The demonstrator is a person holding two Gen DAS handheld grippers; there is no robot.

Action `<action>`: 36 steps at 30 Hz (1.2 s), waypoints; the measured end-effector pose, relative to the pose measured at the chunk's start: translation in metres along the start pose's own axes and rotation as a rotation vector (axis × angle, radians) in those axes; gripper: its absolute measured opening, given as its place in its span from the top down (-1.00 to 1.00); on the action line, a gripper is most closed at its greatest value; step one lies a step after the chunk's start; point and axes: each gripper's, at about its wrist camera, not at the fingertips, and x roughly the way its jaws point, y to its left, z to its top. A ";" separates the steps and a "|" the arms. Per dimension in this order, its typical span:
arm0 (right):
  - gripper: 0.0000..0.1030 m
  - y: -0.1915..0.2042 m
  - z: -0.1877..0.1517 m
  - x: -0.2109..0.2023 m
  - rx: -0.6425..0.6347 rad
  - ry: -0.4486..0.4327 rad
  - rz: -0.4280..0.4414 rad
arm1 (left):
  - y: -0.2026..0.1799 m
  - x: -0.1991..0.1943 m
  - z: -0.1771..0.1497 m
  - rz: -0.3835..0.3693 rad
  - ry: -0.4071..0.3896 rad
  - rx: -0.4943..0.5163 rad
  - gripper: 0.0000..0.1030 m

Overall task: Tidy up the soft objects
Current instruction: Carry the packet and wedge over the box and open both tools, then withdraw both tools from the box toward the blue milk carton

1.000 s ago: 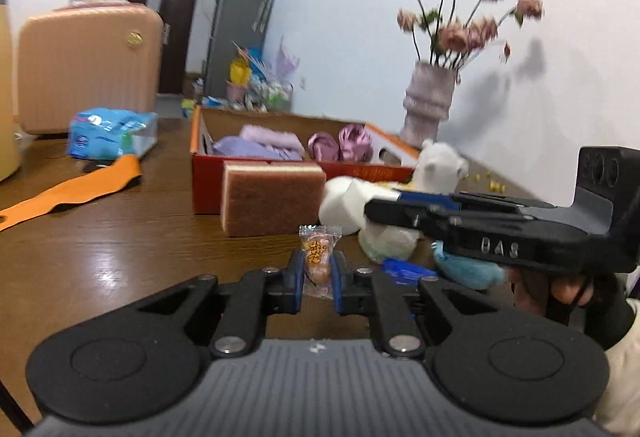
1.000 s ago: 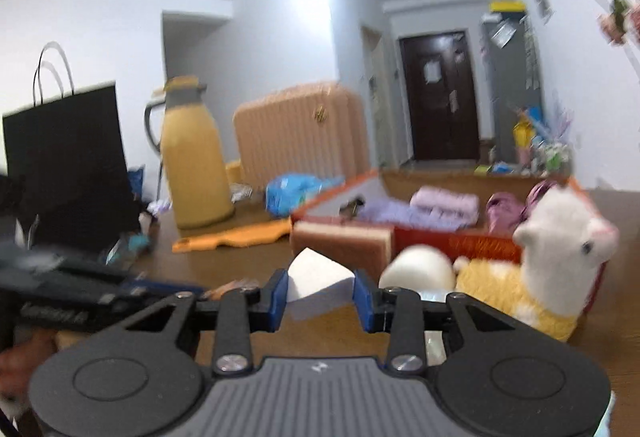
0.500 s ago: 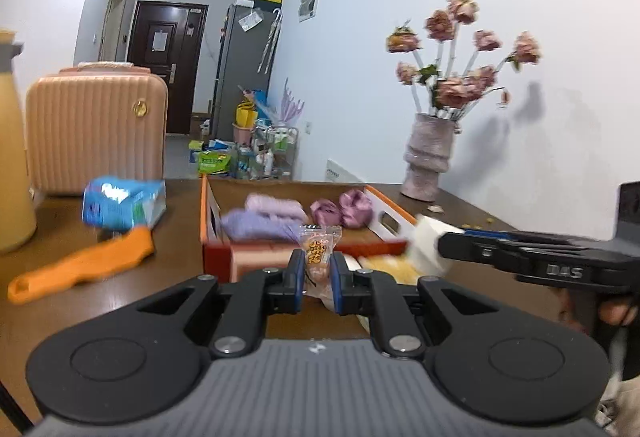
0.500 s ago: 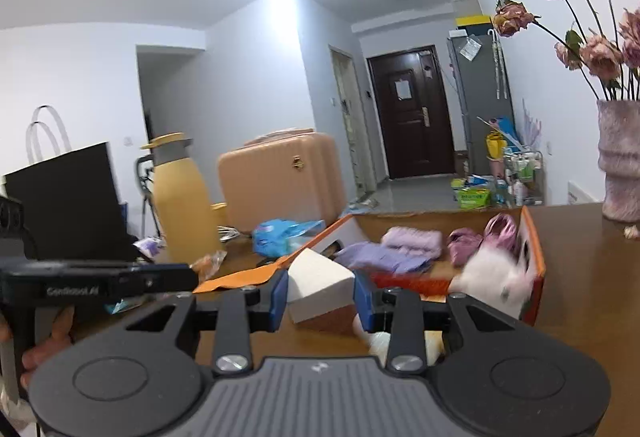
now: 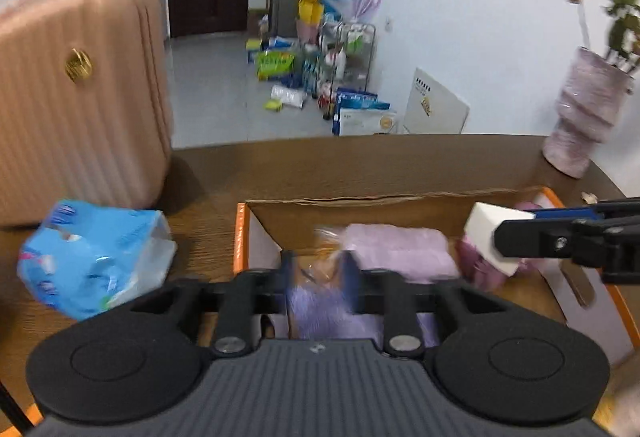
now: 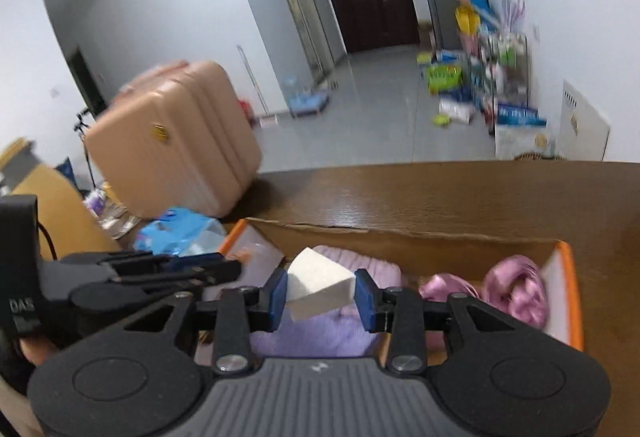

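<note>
Box [image 5: 362,202] is the landmark: orange-edged cardboard, open at the top, on the brown table [image 6: 440,193], and both grippers hang above its opening. Right gripper [image 6: 320,295] has its jaws closed partway on a white sponge [image 6: 318,287], a wedge-shaped block squeezed between the blue pads [image 6: 278,295], with its long edge running across from pad to pad and its point toward the box's far wall. Sponge sits directly over the folded lilac cloths [image 6: 320,337] in the box's near-middle, with pink satin scrunchies [image 6: 516,289] toward the box's right end. Left gripper [image 5: 318,271] is over the box's left half; its jaws are narrowly parted around what looks like a small orange-tinted candy wrapper [image 5: 320,265], though blur makes the grip hard to confirm. From the left view the sponge [image 5: 486,237] shows above the box's right part, held out on the other tool. Judging by this, the drop point lies straight beneath both loads, so release calls only for opening, perhaps after lowering; neither hand is clearly nearer the contents. Outside the box's left wall lie a blue packet [image 5: 94,257] and a pink suitcase [image 5: 76,97].
</note>
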 end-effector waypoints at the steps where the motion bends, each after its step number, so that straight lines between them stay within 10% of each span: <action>1: 0.31 0.000 0.006 0.015 -0.008 0.016 -0.007 | 0.004 0.005 0.001 0.019 -0.006 -0.003 -0.13; 13: 0.28 0.037 -0.001 0.067 -0.071 0.102 0.128 | 0.059 -0.035 -0.001 0.081 -0.114 -0.125 -0.34; 20: -0.18 0.070 -0.025 0.044 -0.162 0.199 0.186 | 0.041 -0.061 -0.013 0.070 -0.093 -0.040 -0.42; 36: -0.51 0.055 -0.042 -0.200 -0.170 -0.096 -0.002 | -0.015 -0.230 -0.050 0.057 -0.247 0.094 -0.66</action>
